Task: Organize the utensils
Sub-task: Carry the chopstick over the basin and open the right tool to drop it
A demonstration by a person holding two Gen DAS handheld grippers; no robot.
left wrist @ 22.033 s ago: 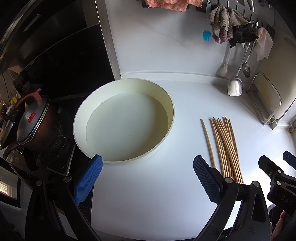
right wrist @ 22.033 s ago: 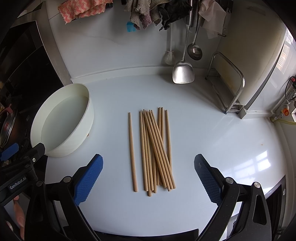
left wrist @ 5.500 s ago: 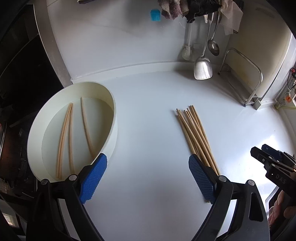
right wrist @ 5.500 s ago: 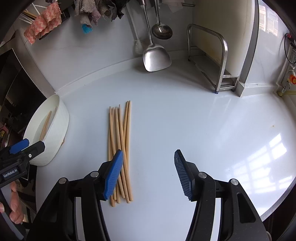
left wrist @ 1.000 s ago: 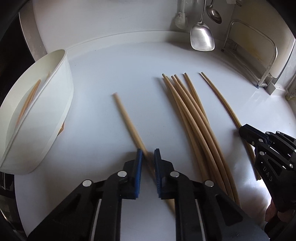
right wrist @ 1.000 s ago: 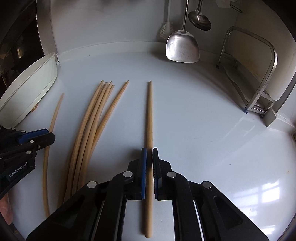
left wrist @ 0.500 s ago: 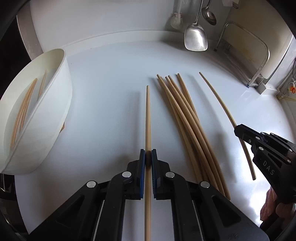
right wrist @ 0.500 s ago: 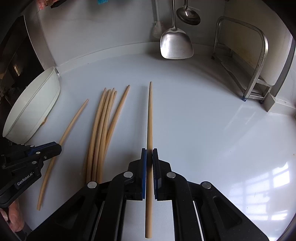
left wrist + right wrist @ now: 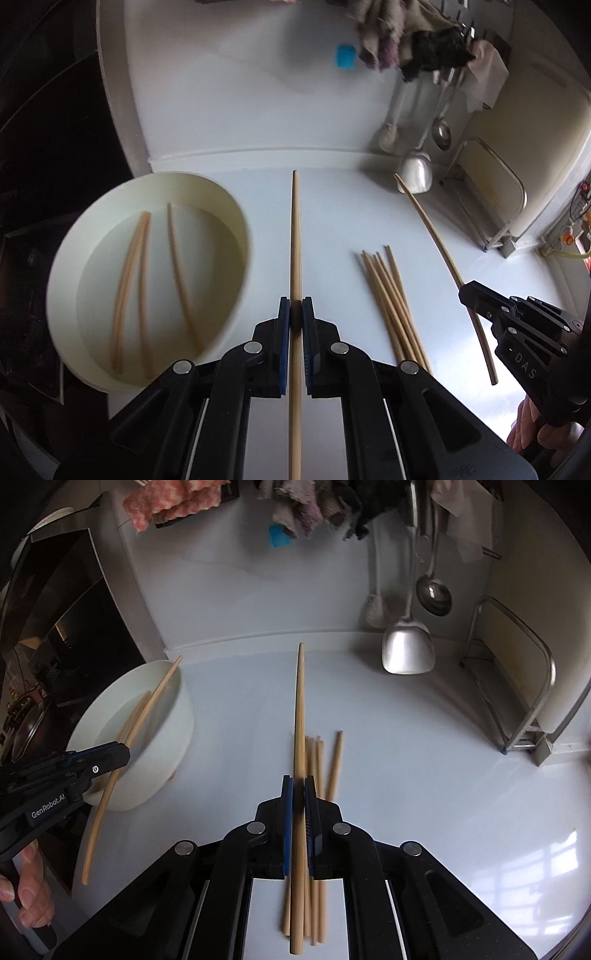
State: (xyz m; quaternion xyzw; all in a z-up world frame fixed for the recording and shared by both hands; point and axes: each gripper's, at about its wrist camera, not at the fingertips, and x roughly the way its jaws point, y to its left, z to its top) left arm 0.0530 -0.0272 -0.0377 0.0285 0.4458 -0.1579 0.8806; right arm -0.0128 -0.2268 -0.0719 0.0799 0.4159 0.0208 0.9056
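Observation:
My left gripper (image 9: pixel 295 314) is shut on one wooden chopstick (image 9: pixel 294 236), held above the counter just right of the white round basin (image 9: pixel 236 210). The basin holds three chopsticks (image 9: pixel 173 251). My right gripper (image 9: pixel 298 794) is shut on another chopstick (image 9: pixel 299 701), lifted over the loose bundle of chopsticks (image 9: pixel 319 760) lying on the counter. The bundle also shows in the left wrist view (image 9: pixel 391 295). The left gripper and its chopstick (image 9: pixel 147 709) appear at the left of the right wrist view, in front of the basin (image 9: pixel 177 716).
A steel spatula (image 9: pixel 406 646), ladle (image 9: pixel 434 590) and brush hang on the back wall under cloths. A metal rack (image 9: pixel 524 686) stands at the right. A dark stove area lies left of the basin.
Both grippers have risen well above the counter with their chopsticks. The left one has swung toward the basin, which now shows its inside.

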